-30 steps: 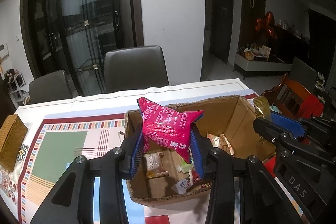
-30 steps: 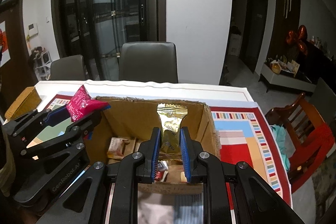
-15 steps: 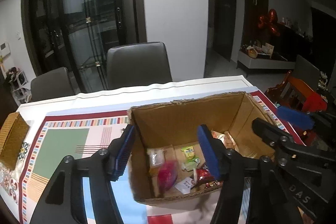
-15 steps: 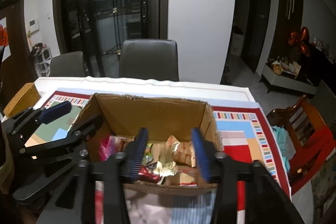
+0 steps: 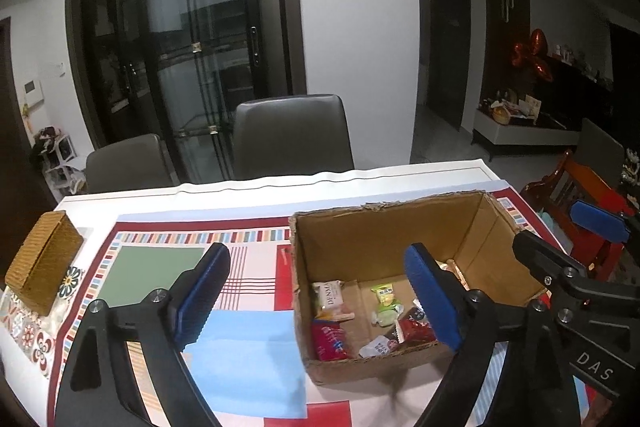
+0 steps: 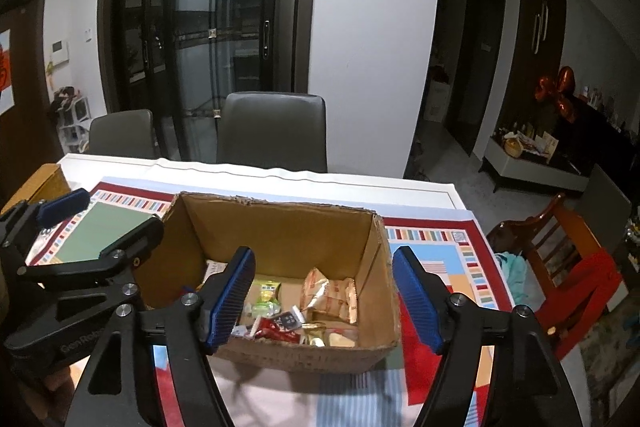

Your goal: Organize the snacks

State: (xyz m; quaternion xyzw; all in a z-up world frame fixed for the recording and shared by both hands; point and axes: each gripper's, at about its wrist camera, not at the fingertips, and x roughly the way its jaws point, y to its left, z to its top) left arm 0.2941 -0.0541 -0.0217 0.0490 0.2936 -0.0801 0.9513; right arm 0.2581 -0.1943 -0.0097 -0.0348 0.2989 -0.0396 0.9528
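An open cardboard box point(image 5: 384, 227) stands on the table and holds several snack packets; it also shows in the right wrist view point(image 6: 280, 223). A pink-red packet point(image 5: 330, 341) lies at its near left corner, and a gold packet point(image 6: 320, 337) lies near the front wall. My left gripper point(image 5: 316, 291) is open and empty, above the box's near left side. My right gripper point(image 6: 324, 291) is open and empty, above the box's near edge. Each gripper shows in the other's view: the right one point(image 5: 576, 247) and the left one point(image 6: 96, 227).
A patterned tablecloth point(image 5: 160, 259) covers the table. A woven basket box point(image 5: 44, 263) sits at the far left edge. Two grey chairs point(image 5: 292, 135) stand behind the table, a red wooden chair point(image 6: 568, 251) to the right.
Both grippers opened. The pink packet fell from the left one and the gold packet from the right one into the box. Both grippers have drawn back and upward.
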